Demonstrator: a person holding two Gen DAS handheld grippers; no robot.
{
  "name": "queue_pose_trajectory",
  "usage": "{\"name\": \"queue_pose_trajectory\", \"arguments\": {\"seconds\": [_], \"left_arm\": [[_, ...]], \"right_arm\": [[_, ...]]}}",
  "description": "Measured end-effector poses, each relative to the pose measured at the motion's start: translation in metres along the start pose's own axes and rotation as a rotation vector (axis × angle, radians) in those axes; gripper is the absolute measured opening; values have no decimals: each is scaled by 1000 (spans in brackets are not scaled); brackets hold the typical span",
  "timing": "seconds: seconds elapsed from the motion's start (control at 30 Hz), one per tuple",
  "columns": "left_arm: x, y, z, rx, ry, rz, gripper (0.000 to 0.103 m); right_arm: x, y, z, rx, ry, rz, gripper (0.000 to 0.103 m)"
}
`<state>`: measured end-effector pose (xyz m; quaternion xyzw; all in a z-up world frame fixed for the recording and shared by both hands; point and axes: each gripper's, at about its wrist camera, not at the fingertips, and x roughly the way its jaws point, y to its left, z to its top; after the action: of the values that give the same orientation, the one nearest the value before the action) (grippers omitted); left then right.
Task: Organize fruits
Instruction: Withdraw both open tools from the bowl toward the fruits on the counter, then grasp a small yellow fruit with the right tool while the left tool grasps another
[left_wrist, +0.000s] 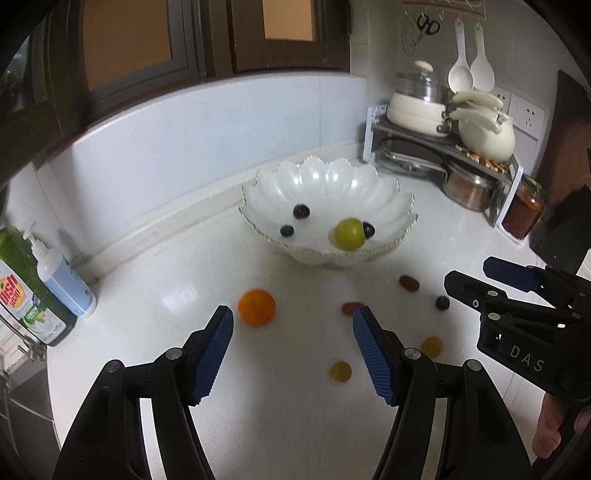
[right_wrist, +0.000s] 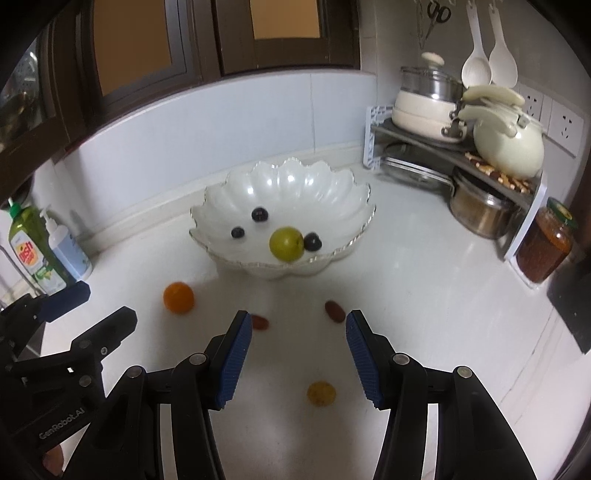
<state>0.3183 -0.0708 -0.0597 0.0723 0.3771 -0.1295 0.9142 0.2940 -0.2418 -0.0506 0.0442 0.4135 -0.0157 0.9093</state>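
A white scalloped bowl (left_wrist: 391, 199) (right_wrist: 221, 199) stands on the white counter. It holds a green plum (left_wrist: 349, 234) (right_wrist: 286, 244) and three dark berries (left_wrist: 301, 211) (right_wrist: 259, 214). On the counter lie an orange (left_wrist: 256, 307) (right_wrist: 178, 297), two red dates (left_wrist: 409, 283) (right_wrist: 334, 311), a loose dark berry (left_wrist: 442, 302) and two small yellow fruits (left_wrist: 340, 371) (right_wrist: 321, 393). My left gripper (left_wrist: 293, 354) is open and empty, near the orange. My right gripper (right_wrist: 299, 358) is open and empty above a yellow fruit; it also shows in the left wrist view (left_wrist: 476, 280).
A dish soap bottle (left_wrist: 26, 291) (right_wrist: 33, 251) and a pump bottle (left_wrist: 62, 277) stand at the left by the wall. A corner rack (left_wrist: 443, 147) (right_wrist: 461, 155) with pots and a kettle stands at the back right, with a jar (left_wrist: 524, 214) (right_wrist: 543, 247) beside it.
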Motion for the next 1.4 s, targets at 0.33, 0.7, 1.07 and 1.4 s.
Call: {"name": "queue_pose_trajectory", "arguments": {"seconds": [0.33, 0.7, 1.07, 1.4], "left_arm": [[16, -7, -15, 19, 65, -12, 67], [39, -12, -30, 27, 123, -36, 64], [54, -18, -53, 56, 134, -58, 56], [62, -32, -60, 105, 91, -76, 49]], "right_arm": [[16, -6, -20, 17, 69, -7, 54], [33, -11, -34, 32, 116, -16, 54], [49, -9, -55, 32, 143, -1, 54], [59, -12, -69, 52, 152, 12, 54]]}}
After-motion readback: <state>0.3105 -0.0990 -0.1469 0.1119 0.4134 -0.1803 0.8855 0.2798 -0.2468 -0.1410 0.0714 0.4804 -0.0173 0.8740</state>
